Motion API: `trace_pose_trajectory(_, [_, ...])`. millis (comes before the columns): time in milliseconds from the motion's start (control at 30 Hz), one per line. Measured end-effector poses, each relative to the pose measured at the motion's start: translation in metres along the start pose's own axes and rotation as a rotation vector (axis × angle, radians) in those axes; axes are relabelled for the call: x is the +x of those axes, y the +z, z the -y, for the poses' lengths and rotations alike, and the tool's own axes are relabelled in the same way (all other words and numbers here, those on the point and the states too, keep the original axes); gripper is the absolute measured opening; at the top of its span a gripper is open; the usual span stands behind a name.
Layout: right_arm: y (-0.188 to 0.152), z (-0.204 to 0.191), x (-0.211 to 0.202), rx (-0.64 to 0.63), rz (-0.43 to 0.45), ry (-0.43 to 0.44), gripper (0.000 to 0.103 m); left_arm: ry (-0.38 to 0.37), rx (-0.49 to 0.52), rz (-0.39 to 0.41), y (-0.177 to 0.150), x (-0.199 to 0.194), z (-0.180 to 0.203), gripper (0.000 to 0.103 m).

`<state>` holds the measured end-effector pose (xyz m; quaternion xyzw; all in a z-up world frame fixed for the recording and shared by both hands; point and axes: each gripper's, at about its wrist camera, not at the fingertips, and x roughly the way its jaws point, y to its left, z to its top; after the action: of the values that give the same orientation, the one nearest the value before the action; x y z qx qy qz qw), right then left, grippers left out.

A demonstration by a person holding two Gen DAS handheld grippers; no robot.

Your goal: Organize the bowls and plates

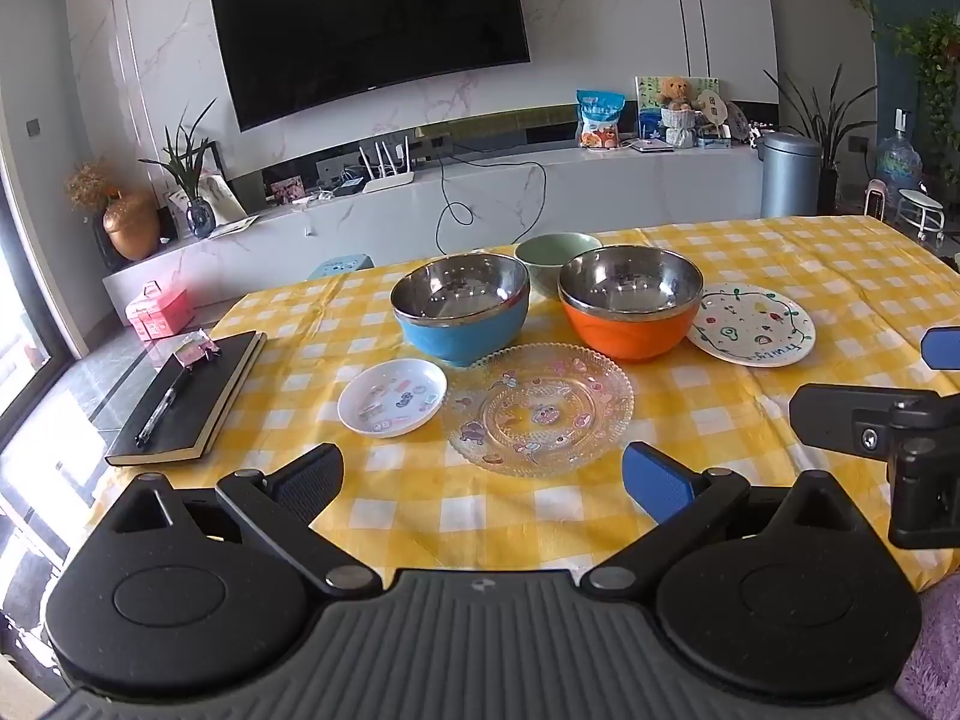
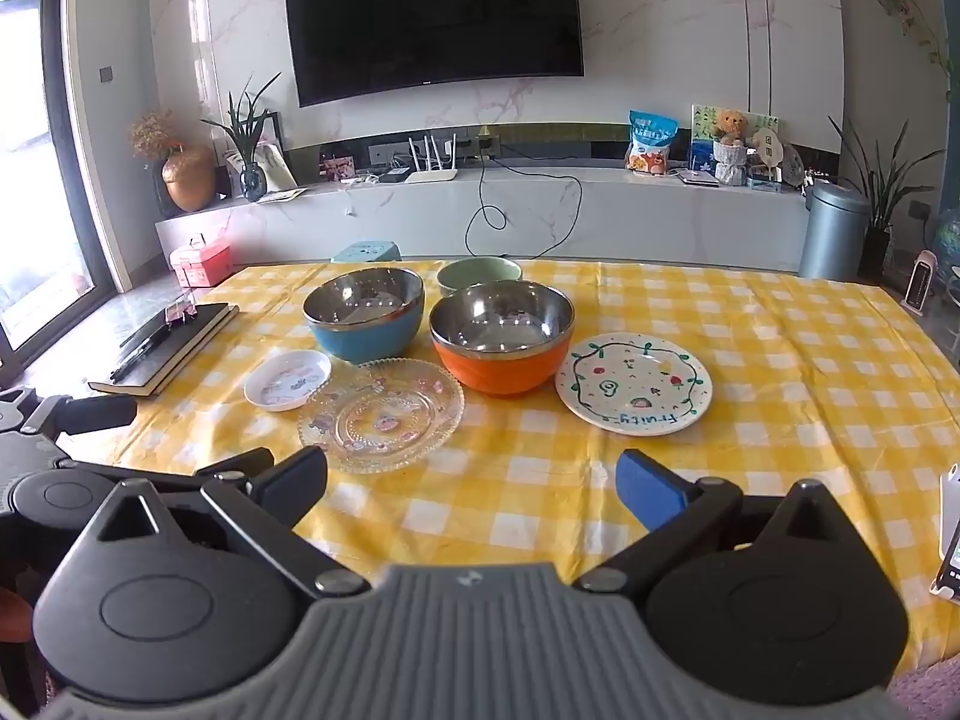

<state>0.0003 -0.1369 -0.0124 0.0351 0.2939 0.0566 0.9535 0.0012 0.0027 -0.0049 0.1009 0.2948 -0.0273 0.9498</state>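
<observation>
Plates and bowls all sit untouched on the yellow checked tablecloth (image 1: 750, 420); both tongs, left gripper (image 1: 483, 480) and right gripper (image 2: 471, 489), hang spread and empty near the clear patterned glass plate (image 1: 540, 408). Beyond it stand the blue steel-lined bowl (image 1: 462, 315) and orange steel-lined bowl (image 1: 630, 306). Sorting seems unstarted; nesting the bowls likely comes next.

- Bare yellow checked cloth (image 1: 480, 516) is lying between the spread jaws of the left gripper (image 1: 483, 480), leaving an open path up to the glass plate (image 1: 540, 408).
- Beyond that plate, the blue bowl (image 1: 459, 312) and orange bowl (image 1: 630, 306) are standing side by side, blocking the way to the green bowl (image 1: 555, 255).
- Ahead of the right gripper (image 2: 471, 489), open cloth is running to the painted plate (image 2: 633, 384).
- Far left, a black notebook (image 1: 192, 396) is closing off that edge.
</observation>
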Motion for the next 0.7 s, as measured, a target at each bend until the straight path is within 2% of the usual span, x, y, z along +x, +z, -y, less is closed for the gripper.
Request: trace_pose_trajectory(700, [0.0000,0.0002,-0.0009,-0.002,0.003,0.003,0.100,-0.006,0.003,-0.005,-0.0029,-0.0015,0.0017,0.103])
